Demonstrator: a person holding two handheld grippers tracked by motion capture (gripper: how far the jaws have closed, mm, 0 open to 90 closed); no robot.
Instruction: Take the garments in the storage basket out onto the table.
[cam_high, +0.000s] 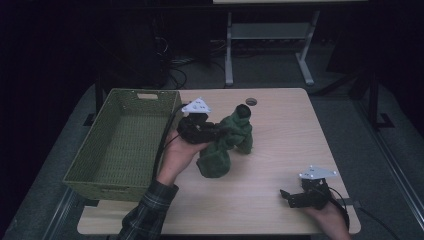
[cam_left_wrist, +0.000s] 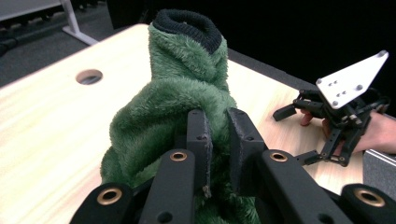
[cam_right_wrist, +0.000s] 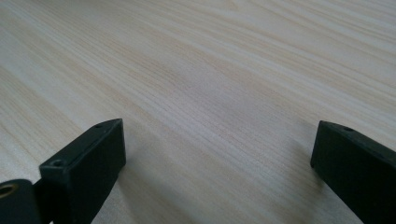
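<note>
At the left of the desk (cam_high: 280, 165) a woven green basket (cam_high: 122, 142) is sitting, and nothing inside it is visible from the high view. Just to its right, the left gripper (cam_high: 212, 132) is pinching a fuzzy green garment (cam_high: 225, 145) with a black ribbed cuff; in the left gripper view the jaws are standing narrow, with a fold of the plush (cam_left_wrist: 173, 107) squeezed between the pads. The garment is resting in a heap on the middle of the desk, its cuffed end sticking up, and part of it may be lifting slightly, though the dim light is making that hard to judge.

The step in hand is likely carrying the garment over into the basket. To do it well, the grip should be keeping a thick fold, not just the pile, since plush slips. Lifting high enough to clear the basket's near wall matters, because the trailing bulk could snag the rim or drag across it. Lowering it well inside before opening would stop it draping over the edge.

At the right, the right gripper (cam_high: 292, 197) is resting near the desk's front edge, well apart from the garment, its jaws standing wide over bare wood.
</note>
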